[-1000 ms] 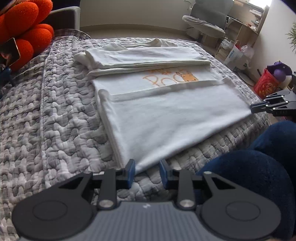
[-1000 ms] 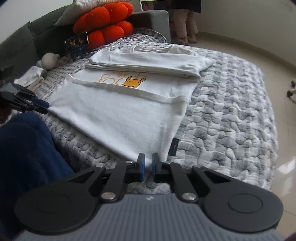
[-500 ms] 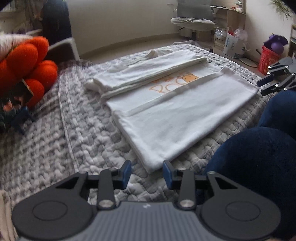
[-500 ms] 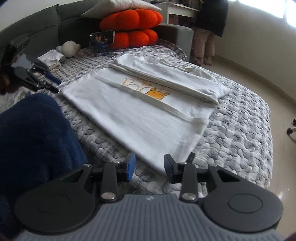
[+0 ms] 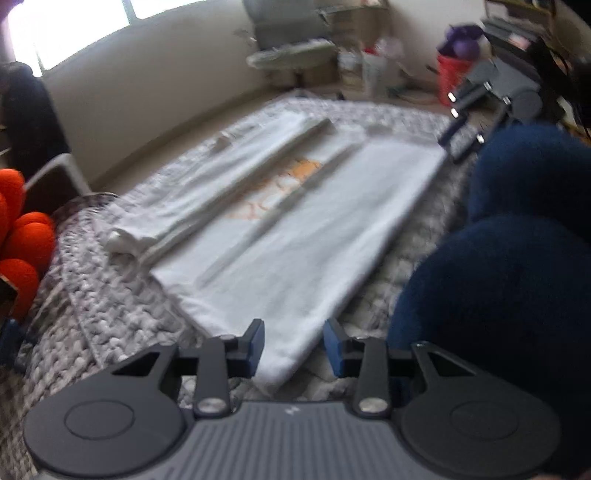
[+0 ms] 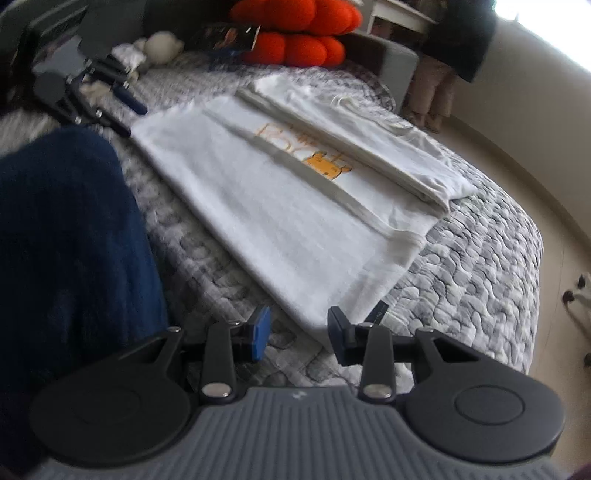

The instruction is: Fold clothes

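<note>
Left wrist view: the left gripper [image 5: 293,345] has its blue-padded jaws spread, the near corner of the folded white T-shirt with an orange print [image 5: 303,236] lying between them unpinched. Right wrist view: the right gripper [image 6: 297,334] is likewise parted at the shirt's other near corner [image 6: 280,221], nothing clamped. The shirt lies flat on the grey-and-white quilted bed cover [image 6: 476,266], both long sides folded inward. Dark blue trousered knees [image 5: 517,280] sit at the bed's edge. Orange plush cushions [image 6: 295,29] rest at the far end.
</note>
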Demonstrator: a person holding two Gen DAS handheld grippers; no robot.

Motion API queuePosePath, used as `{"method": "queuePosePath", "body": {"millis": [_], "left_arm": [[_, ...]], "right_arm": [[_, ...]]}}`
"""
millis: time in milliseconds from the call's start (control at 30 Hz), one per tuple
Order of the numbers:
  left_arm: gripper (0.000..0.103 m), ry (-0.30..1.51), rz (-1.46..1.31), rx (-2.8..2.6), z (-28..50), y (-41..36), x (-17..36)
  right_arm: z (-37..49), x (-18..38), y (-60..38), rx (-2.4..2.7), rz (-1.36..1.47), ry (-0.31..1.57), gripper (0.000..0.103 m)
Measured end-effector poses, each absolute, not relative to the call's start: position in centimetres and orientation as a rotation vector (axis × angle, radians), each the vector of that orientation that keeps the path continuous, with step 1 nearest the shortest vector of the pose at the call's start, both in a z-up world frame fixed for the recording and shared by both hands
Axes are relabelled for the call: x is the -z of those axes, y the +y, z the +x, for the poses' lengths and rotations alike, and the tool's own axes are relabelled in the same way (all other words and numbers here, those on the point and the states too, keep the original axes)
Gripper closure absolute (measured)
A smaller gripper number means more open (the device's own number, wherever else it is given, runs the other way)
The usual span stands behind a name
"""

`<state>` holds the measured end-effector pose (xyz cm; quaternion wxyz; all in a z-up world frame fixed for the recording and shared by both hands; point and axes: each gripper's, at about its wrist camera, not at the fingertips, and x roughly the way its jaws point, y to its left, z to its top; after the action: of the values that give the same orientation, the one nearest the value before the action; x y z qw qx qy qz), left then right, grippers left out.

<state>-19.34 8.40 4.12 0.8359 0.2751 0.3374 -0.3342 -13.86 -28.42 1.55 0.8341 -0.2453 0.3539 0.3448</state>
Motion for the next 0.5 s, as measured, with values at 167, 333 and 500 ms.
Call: {"method": "queuePosePath", "body": {"millis": [167, 333, 500], "left_arm": [[0.067, 0.73, 0.7, 0.761, -19.1, 8.5, -3.0], [0.068, 0.708, 0.824, 0.786, -19.5, 8.1, -2.7], [0.077, 0.733, 0.827, 0.778, -18.9, 8.1, -3.0]], "right_arm": [[-12.7, -1.0, -28.3, -0.746, -0.574, 0.76, 0.078], [-11.6, -1.5, -28.5, -0.757, -0.562, 0.767, 0.096], [-10.9, -2.8, -29.3, -0.732, -0.435, 0.744, 0.099]]}}
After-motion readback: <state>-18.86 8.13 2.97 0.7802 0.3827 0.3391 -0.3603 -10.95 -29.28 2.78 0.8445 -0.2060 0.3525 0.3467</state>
